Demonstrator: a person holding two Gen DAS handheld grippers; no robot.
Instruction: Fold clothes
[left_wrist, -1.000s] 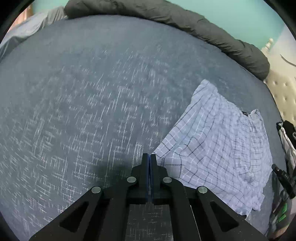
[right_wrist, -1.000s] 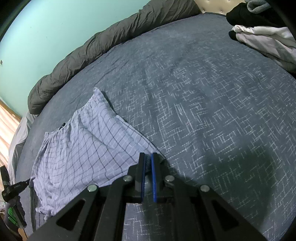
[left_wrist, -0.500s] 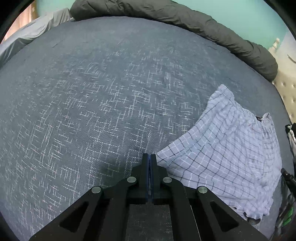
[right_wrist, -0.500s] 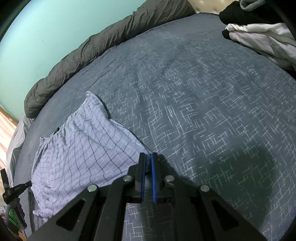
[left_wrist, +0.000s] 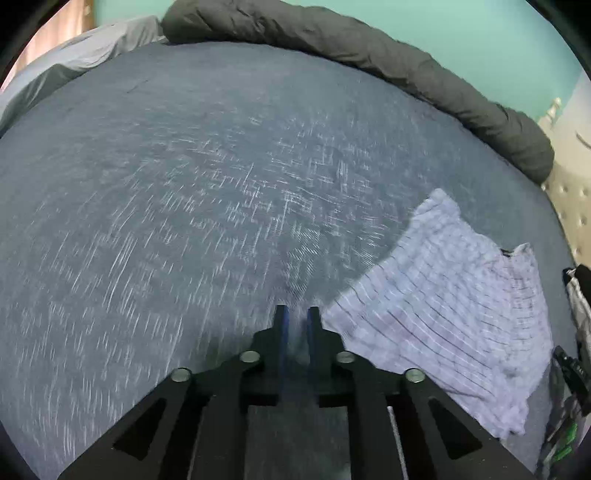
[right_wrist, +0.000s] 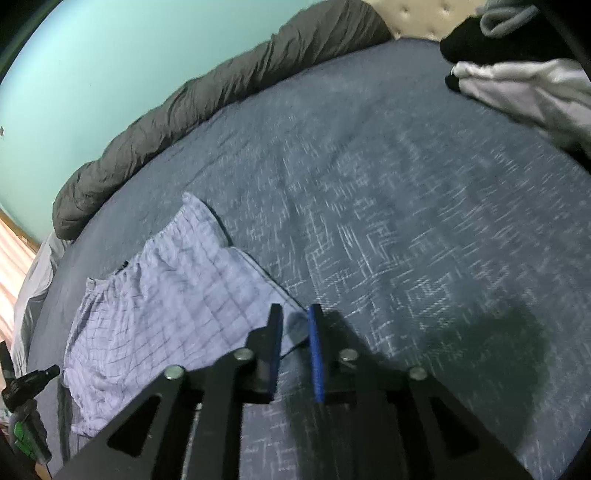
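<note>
Checked shorts (right_wrist: 173, 295), one; grippers, two

Teal wall (right_wrist: 92, 74), tufted headboard (left_wrist: 570, 206), blue bed (left_wrist: 184, 203)

My left wrist view looks steeply down along its hand-held gripper (left_wrist: 297, 314), close over the bed (left_wrist: 184, 221), facing the far rolled duvet (left_wrist: 369, 55) — the checked shorts (left_wrist: 443, 314) sit at its right. My right wrist view tilts down likewise, its hand-held gripper (right_wrist: 295, 314) near the bed (right_wrist: 406, 221). Both share the shorts (right_wrist: 166, 295), the duvet (right_wrist: 184, 110) and the teal wall (right_wrist: 110, 55).
</note>
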